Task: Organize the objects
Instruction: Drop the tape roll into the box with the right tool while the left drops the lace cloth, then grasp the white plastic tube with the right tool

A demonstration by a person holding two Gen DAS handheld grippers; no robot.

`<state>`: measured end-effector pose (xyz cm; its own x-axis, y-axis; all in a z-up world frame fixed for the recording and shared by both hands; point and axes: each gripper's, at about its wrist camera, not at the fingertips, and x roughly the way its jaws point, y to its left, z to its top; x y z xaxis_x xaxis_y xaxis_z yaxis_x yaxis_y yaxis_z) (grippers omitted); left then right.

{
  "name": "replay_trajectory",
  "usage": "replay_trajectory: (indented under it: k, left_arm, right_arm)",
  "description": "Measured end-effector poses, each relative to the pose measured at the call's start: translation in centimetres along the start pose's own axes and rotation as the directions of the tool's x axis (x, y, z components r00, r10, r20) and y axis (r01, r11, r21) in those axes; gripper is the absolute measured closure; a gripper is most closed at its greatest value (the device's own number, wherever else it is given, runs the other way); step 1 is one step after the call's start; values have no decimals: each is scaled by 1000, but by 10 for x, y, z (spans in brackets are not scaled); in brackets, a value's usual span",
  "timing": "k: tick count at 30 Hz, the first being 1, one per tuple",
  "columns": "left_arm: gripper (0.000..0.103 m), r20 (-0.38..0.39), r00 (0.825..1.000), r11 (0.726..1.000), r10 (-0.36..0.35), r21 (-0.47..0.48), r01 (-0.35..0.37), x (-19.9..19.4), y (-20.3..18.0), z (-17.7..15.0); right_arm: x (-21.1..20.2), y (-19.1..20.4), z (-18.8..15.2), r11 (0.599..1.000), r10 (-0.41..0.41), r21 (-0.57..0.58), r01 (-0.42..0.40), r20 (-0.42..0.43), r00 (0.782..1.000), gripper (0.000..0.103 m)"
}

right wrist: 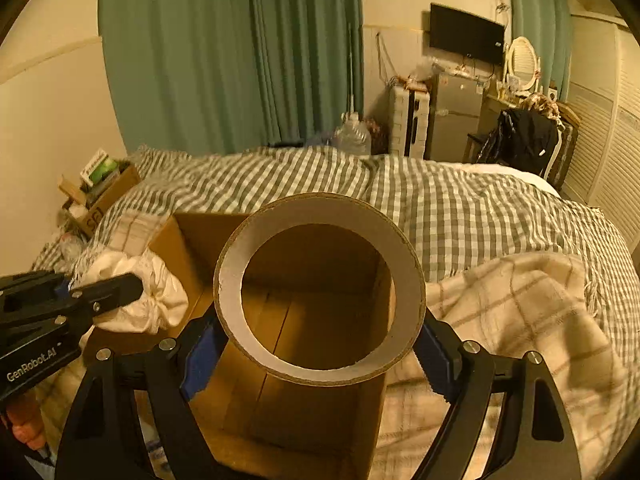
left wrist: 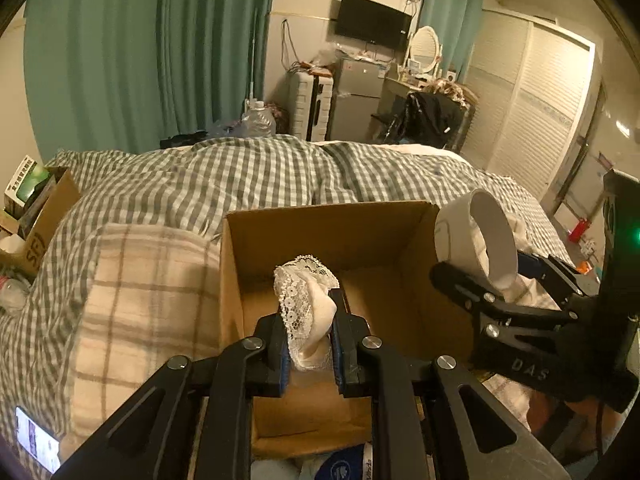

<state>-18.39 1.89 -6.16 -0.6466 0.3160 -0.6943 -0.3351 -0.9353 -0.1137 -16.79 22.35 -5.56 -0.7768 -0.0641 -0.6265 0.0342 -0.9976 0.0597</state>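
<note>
An open cardboard box (left wrist: 320,224) sits on the bed, its inside bare; it also shows in the right wrist view (right wrist: 188,248). My left gripper (left wrist: 308,336) is shut on a white lace cloth (left wrist: 304,300) and holds it above the box's near side. The cloth also shows in the right wrist view (right wrist: 140,292). My right gripper (right wrist: 320,344) is shut on a white tape roll (right wrist: 320,284), held above the box with its hole facing the camera. In the left wrist view the roll (left wrist: 476,240) hangs over the box's right wall.
A green checked duvet (left wrist: 240,176) covers the bed, with a beige plaid blanket (left wrist: 148,288) left of the box and another fold (right wrist: 520,320) to its right. A second box with items (left wrist: 36,208) stands at far left. A phone (left wrist: 36,444) lies at lower left.
</note>
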Motion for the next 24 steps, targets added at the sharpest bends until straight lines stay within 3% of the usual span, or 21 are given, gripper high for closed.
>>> replay_trajectory:
  k: [1,3,4,5,10,13,20,24]
  left_arm:
    - [77,3,1000,1000,-2,2,2,-1,0,0]
    - [52,7,1000,1000,-7,8,7,-3,-2,-1]
    - [30,19,1000,1000,5,5,-5,-7,-3,-2]
    - [18,44,999,1000,26,-3,-26,-14,-4,-2]
    - [15,65,996,998,65,-20,-64,-46,-3,-4]
    - [7,66,993,995,100,-27,-99,-72,-2,-14]
    - [7,36,982,981,185,-65,-183,-127,10,-61]
    - [7,-1,973,970,230,-80,-230,-143,14,-96]
  right_arm:
    - [-1,-1,0,1000,-6,6,6,15,1000,19]
    - [-7,-2,2,1000,-14,13,13,36,999,12]
    - [-12,-1,3,1000,-18,19,17,51,999,8]
    - [-16,-2,4,1000,-17,24,15,64,998,7]
    - [-52,3,10,999,-35,0,35,106,994,7]
    - [-79,7,12,999,-40,-14,42,116,992,7]
    - [-158,21,16,998,-45,-31,51,158,986,7]
    - [-197,36,0,993,-71,-78,86,176,982,7]
